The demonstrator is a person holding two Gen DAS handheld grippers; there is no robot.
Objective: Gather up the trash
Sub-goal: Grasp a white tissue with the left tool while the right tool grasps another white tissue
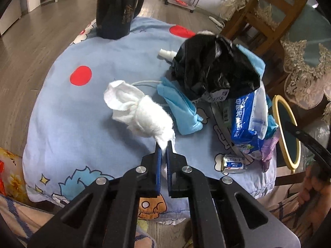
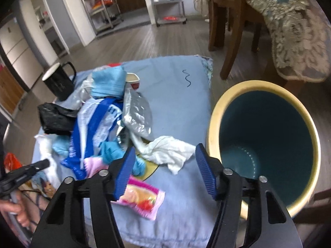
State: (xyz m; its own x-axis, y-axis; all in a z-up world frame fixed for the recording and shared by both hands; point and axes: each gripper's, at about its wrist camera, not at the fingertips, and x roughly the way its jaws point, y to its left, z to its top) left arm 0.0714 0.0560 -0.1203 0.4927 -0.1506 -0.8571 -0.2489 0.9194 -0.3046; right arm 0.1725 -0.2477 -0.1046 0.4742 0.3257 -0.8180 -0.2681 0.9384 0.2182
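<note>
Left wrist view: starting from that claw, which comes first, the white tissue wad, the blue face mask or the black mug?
1. White tissue wad, pinched in the left claw.
2. Blue face mask, just beyond, to the right.
3. Black mug, far edge, left.

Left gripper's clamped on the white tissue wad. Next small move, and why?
Probably lift the left gripper and carry the white tissue wad toward the trash bin. The fingers are shut on the wad's tail, while the bin stands open beside the blue cloth. The right gripper is open, holding nothing, near another crumpled tissue.
</note>
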